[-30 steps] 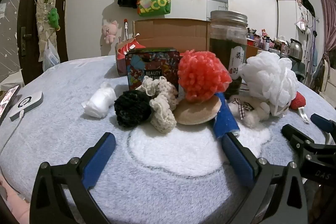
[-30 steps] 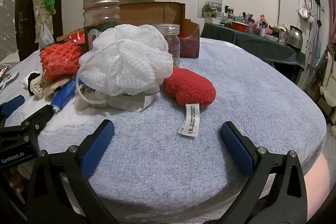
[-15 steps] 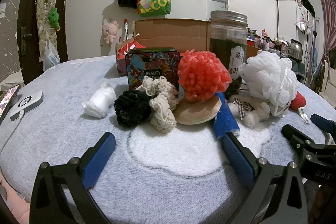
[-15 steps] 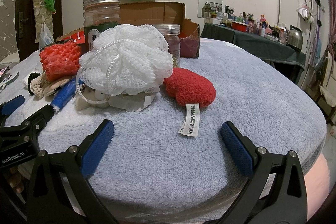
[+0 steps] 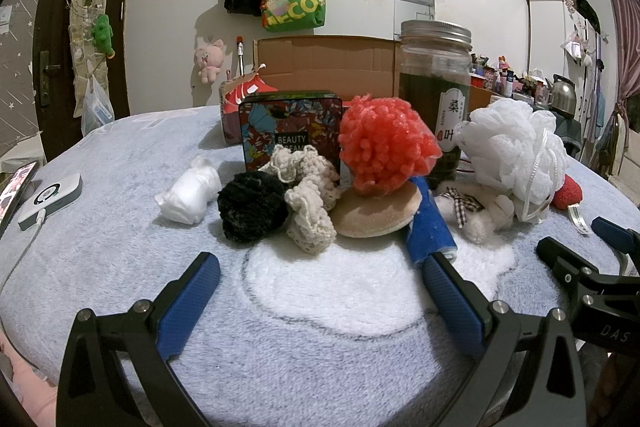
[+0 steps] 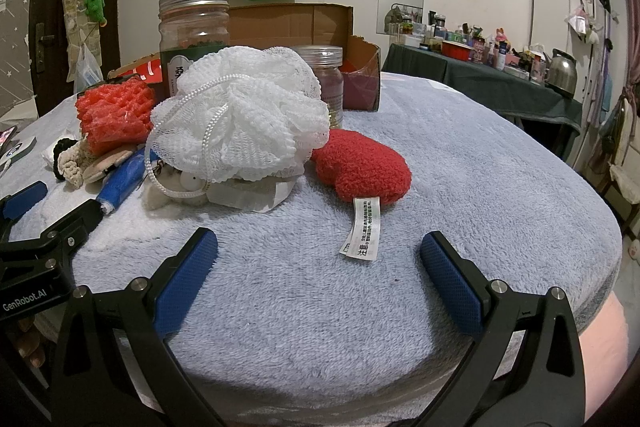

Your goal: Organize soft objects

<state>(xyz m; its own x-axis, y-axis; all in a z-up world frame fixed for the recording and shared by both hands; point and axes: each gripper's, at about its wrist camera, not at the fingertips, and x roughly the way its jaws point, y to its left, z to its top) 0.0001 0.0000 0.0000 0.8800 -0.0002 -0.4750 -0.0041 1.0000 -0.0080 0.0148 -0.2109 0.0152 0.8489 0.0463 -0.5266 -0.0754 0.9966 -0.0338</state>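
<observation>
Soft things lie in a cluster on a fleece-covered table: a white wad, a black pom, a cream crochet piece, a tan puff, a red-orange mesh ball, a blue roll, a small plush, a white bath pouf and a red plush heart. My left gripper is open and empty, short of the cluster. My right gripper is open and empty, just short of the heart's tag.
A floral tin, a tall glass jar, a smaller jar and an open cardboard box stand behind the cluster. A white charger and a phone lie at the left edge.
</observation>
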